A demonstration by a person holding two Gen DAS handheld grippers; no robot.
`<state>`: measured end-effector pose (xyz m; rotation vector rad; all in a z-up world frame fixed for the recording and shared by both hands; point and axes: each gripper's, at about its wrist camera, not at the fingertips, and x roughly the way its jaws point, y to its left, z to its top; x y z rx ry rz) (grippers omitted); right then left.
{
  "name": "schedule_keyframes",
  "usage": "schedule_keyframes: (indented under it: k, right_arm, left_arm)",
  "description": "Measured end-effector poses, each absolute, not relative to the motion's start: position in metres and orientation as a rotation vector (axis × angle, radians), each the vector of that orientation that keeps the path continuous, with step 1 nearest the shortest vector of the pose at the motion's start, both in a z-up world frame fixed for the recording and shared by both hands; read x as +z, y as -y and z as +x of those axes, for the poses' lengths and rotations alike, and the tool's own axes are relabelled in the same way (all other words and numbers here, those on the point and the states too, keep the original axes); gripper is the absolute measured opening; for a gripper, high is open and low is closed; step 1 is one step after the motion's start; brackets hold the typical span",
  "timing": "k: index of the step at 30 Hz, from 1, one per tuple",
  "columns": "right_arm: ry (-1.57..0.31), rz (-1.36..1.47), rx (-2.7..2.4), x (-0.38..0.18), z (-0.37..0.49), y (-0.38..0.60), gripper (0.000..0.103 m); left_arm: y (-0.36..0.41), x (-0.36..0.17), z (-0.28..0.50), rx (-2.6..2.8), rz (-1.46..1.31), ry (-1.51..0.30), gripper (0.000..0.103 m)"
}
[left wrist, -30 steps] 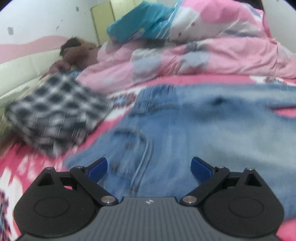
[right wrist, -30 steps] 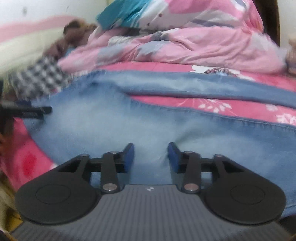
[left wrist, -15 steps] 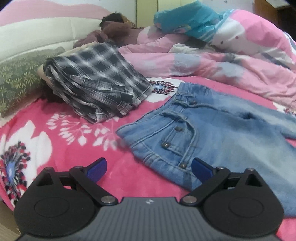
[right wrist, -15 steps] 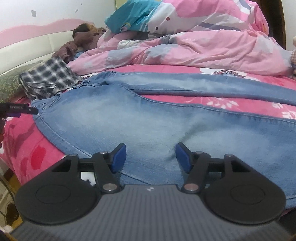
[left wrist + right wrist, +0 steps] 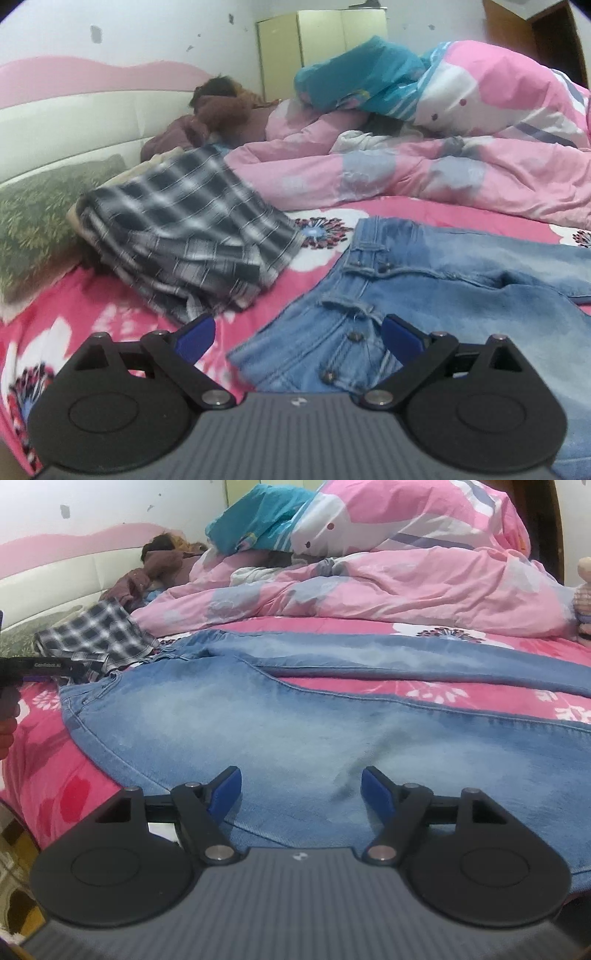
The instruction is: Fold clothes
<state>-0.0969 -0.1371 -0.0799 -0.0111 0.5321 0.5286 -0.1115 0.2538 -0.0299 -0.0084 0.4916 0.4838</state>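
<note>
Both grippers have drawn nearer the faded blue denim jeans spread flat on the pink floral bedsheet, long axis running rightward from the waistband under the gaping, empty left gripper, while the equally spread right gripper hovers over the nearer leg.

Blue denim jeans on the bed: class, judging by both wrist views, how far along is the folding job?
Done: a black-and-white plaid garment already lies folded near the pillow. In hand: nothing; the left gripper and right gripper are both open, over the light blue denim jeans, which lie spread flat on the pink floral bedsheet, legs apart. Left: every fold of the jeans, since none shows yet.
</note>
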Motion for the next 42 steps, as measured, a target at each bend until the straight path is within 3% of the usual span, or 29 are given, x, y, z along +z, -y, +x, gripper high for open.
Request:
schedule_keyframes:
  k: [4, 8, 13, 15, 24, 31, 34, 37, 38, 42]
  right_arm:
    - [-0.55, -0.047, 0.511, -0.081, -0.094, 0.129, 0.072]
    - [-0.548, -0.038, 0.512, -0.074, -0.092, 0.121, 0.072]
    - [-0.519, -0.062, 0.547, -0.059, -0.084, 0.104, 0.072]
    - [-0.526, -0.06, 0.557, -0.057, -0.079, 0.099, 0.072]
    - [-0.58, -0.056, 0.587, -0.059, -0.063, 0.084, 0.072]
    - [-0.598, -0.046, 0.599, -0.06, -0.054, 0.082, 0.072]
    - [-0.599, -0.044, 0.598, -0.059, -0.051, 0.082, 0.072]
    - [-0.602, -0.046, 0.596, -0.06, -0.05, 0.083, 0.072]
    - [-0.604, -0.047, 0.594, -0.06, -0.05, 0.083, 0.072]
    - [-0.612, -0.056, 0.587, -0.062, -0.051, 0.083, 0.072]
  left_arm:
    - [-0.263, -0.029, -0.097, 0.429, -0.045, -0.483, 0.082]
    - [-0.271, -0.035, -0.077, 0.36, -0.142, -0.512, 0.061]
    - [-0.276, -0.046, -0.052, 0.302, -0.261, -0.567, 0.051]
    - [-0.279, -0.052, -0.044, 0.302, -0.309, -0.609, 0.039]
    - [-0.302, -0.061, -0.032, 0.34, -0.576, -0.637, 0.04]
    - [-0.317, -0.07, -0.034, 0.381, -0.824, -0.523, 0.044]
    - [-0.317, -0.074, -0.031, 0.428, -0.86, -0.462, 0.038]
    - [-0.317, -0.078, -0.026, 0.489, -0.862, -0.443, 0.018]
    - [-0.318, -0.079, -0.026, 0.515, -0.854, -0.441, 0.007]
    - [-0.322, -0.083, -0.028, 0.556, -0.85, -0.411, 0.003]
